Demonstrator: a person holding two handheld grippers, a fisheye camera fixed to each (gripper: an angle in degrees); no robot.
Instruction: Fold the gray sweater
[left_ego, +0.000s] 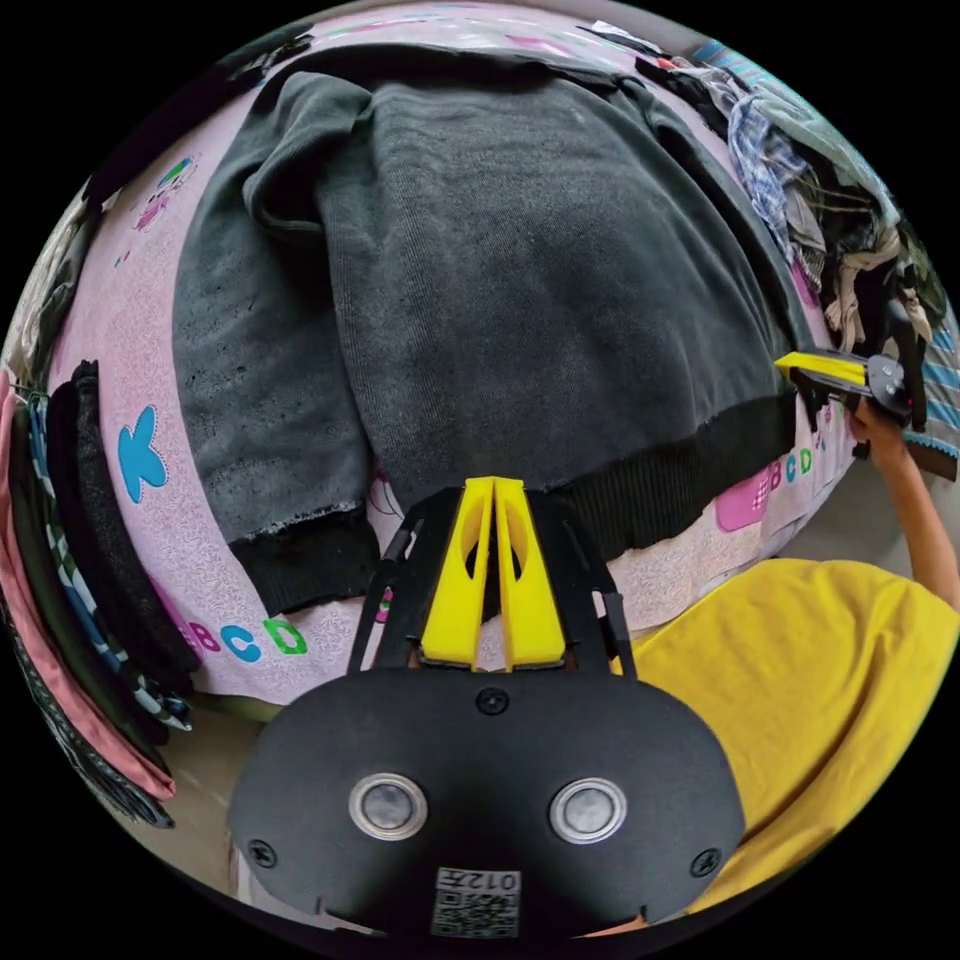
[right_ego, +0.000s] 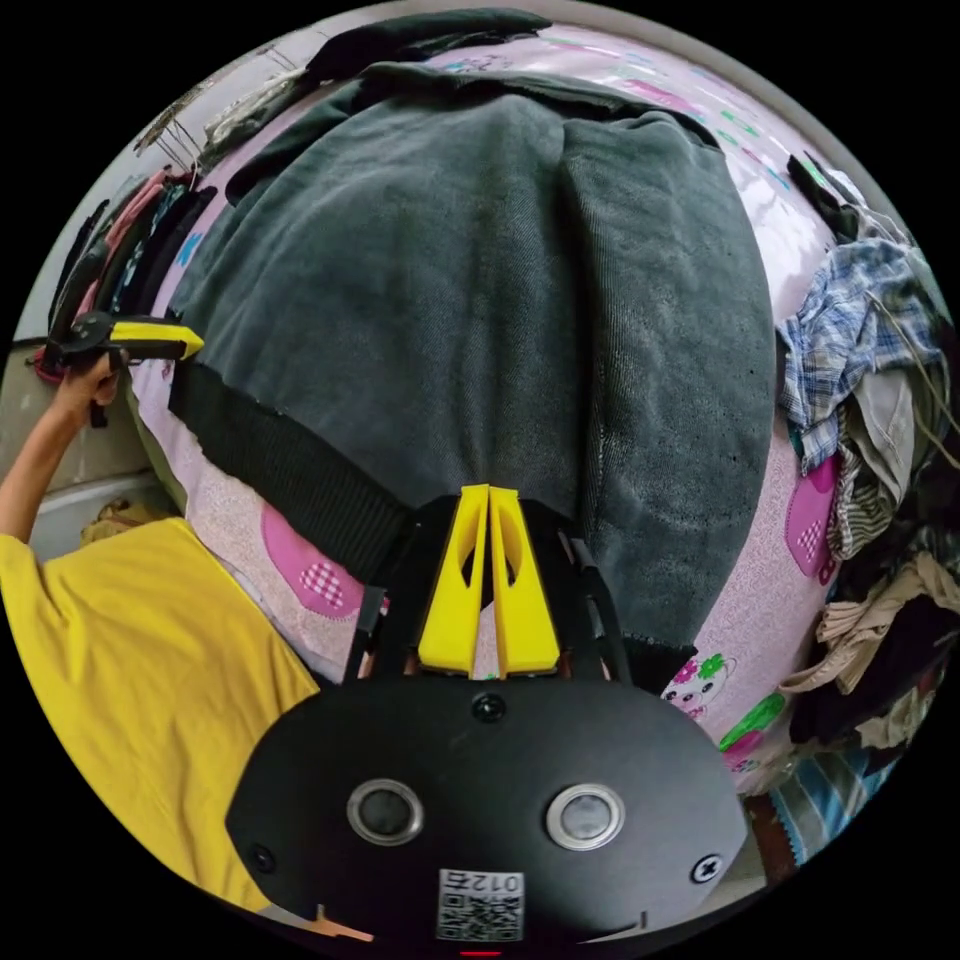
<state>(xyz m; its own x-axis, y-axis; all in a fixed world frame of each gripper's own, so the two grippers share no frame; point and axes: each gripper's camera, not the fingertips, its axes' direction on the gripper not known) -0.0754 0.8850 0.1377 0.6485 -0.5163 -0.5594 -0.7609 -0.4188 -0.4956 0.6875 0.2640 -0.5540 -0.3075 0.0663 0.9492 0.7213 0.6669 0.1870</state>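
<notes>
Pink patterned bedsheet (left_ego: 150, 330) with printed coloured letters and cartoon shapes covers the bed, and one dark gray knit sweater (left_ego: 520, 280) lies spread flat across it, both sleeves folded in over the body, its black ribbed hem (left_ego: 680, 470) toward the person. Two grippers are at that hem. From its own camera, the left gripper (left_ego: 493, 488) has its yellow jaws pressed together at the hem's edge; whether cloth is pinched between them I cannot tell. The right gripper (right_ego: 488, 492) likewise shows jaws closed together at the hem, a pinch not clear. In the left gripper view it (left_ego: 812, 368) appears at the far hem corner, held by a hand (left_ego: 880, 425). A loose pile of rumpled clothes (right_ego: 860, 400) lies beside the sweater on one side; a row of folded garments (left_ego: 70, 560) stands at the other. The person wears a yellow shirt (left_ego: 810, 690).
</notes>
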